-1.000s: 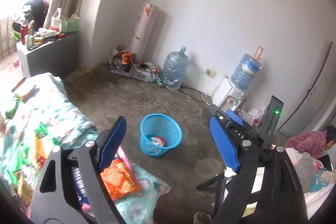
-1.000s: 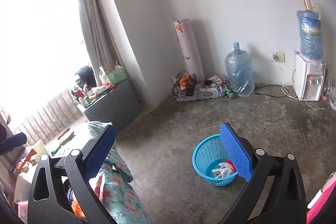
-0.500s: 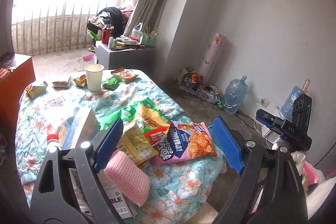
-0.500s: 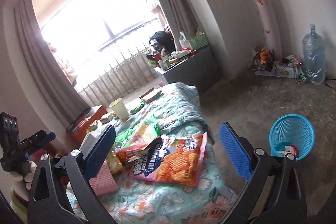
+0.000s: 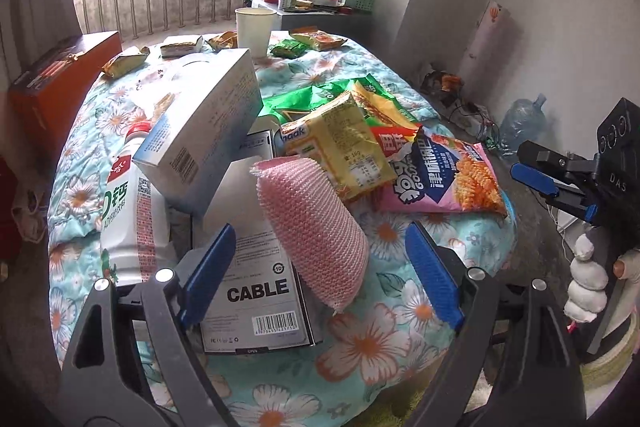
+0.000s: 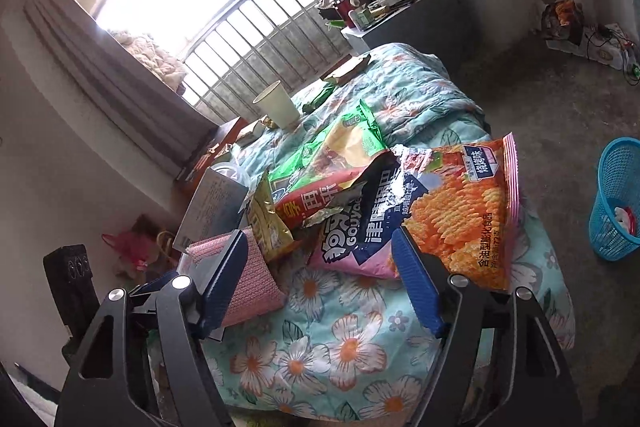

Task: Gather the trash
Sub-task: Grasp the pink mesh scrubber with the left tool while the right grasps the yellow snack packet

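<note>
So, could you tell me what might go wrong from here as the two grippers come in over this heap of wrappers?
1. The left gripper is open around the pink sponge, not a wrapper, and may bin it.
2. The right gripper is closing by the torn pink-and-orange snack bag, where only a corner lies; it could slip.
3. The blue basket sits apart on the floor, so drops are likely.

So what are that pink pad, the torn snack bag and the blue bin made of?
Pink pad: looks like knitted synthetic mesh, matte, ribbed weave visible. Torn snack bag: glossy printed plastic film, silvery foil lining at the tear. Blue bin: moulded plastic, open lattice walls.
</note>
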Demonstrator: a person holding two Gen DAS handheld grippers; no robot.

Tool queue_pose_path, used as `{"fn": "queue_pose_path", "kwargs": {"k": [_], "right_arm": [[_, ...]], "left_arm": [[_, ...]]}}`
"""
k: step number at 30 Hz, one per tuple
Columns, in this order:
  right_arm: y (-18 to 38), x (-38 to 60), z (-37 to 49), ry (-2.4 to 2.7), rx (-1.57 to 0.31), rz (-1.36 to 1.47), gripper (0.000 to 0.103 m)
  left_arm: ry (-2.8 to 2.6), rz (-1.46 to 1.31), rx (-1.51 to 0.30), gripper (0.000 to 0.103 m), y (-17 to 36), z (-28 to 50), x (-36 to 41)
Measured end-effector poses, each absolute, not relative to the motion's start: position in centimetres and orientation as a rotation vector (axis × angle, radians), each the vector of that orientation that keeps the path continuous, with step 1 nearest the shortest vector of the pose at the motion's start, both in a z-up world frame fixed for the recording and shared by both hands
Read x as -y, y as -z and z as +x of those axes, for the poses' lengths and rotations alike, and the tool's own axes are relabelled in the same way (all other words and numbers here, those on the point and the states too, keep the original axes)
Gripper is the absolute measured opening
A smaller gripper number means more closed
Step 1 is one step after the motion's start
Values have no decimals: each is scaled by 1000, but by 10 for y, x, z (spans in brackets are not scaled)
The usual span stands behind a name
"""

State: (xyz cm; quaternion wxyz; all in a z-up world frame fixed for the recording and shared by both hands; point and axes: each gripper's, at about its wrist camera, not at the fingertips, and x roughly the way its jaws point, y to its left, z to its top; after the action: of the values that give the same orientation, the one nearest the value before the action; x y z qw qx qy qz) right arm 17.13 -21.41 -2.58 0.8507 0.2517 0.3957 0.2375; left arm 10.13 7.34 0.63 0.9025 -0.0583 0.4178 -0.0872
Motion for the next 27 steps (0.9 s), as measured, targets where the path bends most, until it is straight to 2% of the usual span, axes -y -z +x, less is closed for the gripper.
{"fn": "queue_pose_path", "kwargs": {"k": [8,22,27], "right_arm": [[38,161,221,-624,-931,500,60],[54,93,289,-668,-1023,353,56],[54,83,288,-677,-1041,319,43]], "left_arm": [[137,-127,-929,77,13,116,-76],[179,-241,-951,53,21,132,-88],[206,-252,-937,41,19,131,-86]]}}
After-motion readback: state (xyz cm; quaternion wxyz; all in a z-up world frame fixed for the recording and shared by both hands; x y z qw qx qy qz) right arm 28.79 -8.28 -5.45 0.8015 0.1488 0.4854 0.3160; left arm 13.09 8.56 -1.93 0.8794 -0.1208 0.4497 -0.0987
